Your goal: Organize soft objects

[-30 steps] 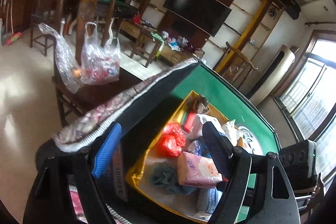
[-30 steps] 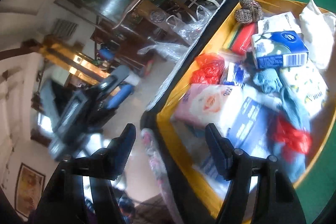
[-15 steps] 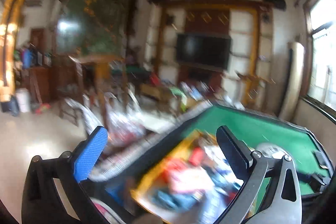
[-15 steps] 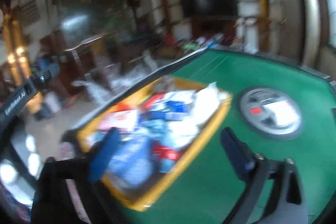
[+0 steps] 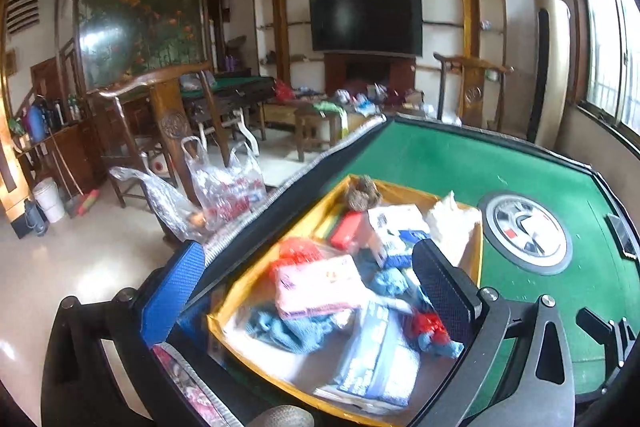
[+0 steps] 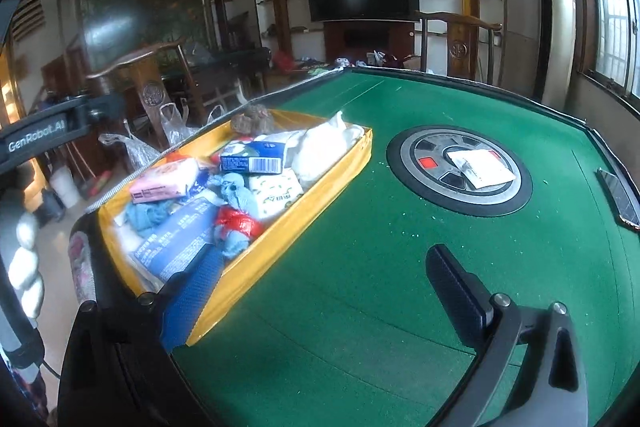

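Observation:
A yellow tray (image 5: 400, 187) (image 6: 304, 211) on the green table holds a heap of soft things. In it are a pink tissue pack (image 5: 320, 283) (image 6: 164, 181), blue towels (image 5: 292, 331) (image 6: 236, 191), a blue tissue box (image 6: 252, 157), a white cloth bag (image 5: 452, 223) (image 6: 324, 147), a red plastic bag (image 6: 238, 219) and a brown scrubber (image 5: 362, 193) (image 6: 252, 119). My left gripper (image 5: 306, 283) hangs open above the tray's near end, holding nothing. My right gripper (image 6: 324, 283) is open and empty over bare felt, its left finger by the tray's near corner.
A round hub (image 6: 460, 171) in the table's middle carries a white packet (image 6: 480, 167). A phone (image 6: 618, 195) lies at the right edge. Left of the table stand a wooden chair (image 5: 168, 115) and clear plastic bags (image 5: 224, 187). Green felt (image 6: 400, 267) spreads right of the tray.
Both grippers' jaws have spread wider. Both views have rolled upright and drawn back from the tray; the right one has swung from the tray's left edge to the felt on its right.

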`<action>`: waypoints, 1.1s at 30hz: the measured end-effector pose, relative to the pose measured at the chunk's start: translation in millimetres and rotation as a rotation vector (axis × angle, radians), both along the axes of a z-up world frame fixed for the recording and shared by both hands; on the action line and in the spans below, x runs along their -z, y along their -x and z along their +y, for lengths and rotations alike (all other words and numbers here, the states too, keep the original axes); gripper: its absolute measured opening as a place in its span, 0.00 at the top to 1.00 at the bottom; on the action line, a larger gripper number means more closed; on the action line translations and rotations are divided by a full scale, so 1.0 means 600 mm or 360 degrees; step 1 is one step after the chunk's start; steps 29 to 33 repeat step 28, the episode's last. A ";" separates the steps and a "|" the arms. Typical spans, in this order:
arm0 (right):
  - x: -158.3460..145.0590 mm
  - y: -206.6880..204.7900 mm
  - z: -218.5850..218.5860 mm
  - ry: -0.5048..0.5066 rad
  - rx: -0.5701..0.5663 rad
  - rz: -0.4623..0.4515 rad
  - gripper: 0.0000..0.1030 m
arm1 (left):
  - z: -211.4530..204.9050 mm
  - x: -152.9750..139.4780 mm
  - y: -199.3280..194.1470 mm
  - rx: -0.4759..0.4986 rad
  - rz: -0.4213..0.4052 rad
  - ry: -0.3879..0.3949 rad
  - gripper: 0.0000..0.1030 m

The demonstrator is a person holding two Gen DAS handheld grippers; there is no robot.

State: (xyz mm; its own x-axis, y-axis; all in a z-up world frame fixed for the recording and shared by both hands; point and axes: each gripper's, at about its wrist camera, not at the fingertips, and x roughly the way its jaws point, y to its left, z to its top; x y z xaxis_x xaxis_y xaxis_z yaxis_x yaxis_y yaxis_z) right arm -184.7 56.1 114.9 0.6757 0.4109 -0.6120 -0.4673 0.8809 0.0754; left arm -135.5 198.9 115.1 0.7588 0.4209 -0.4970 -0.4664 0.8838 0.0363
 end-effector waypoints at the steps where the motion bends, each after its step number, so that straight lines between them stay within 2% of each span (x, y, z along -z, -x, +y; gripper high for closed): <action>1: 0.001 0.003 0.001 0.0011 -0.0010 -0.0004 0.03 | -0.001 0.002 -0.003 0.0009 0.0012 0.0005 0.00; 8: 0.009 0.010 0.016 0.0089 -0.0037 -0.0011 0.03 | -0.014 0.008 -0.008 0.0017 0.0049 -0.0050 0.00; 19: 0.017 0.005 0.025 0.0128 -0.0030 0.0020 0.03 | 0.009 0.021 -0.016 0.0024 0.0090 0.0030 0.00; 26: 0.020 0.002 0.030 0.0143 -0.0034 0.0035 0.03 | 0.006 0.029 -0.010 0.0013 0.0084 -0.0010 0.00; 33: 0.020 0.002 0.029 0.0142 -0.0032 0.0041 0.03 | 0.006 0.032 -0.013 0.0023 0.0098 0.0001 0.00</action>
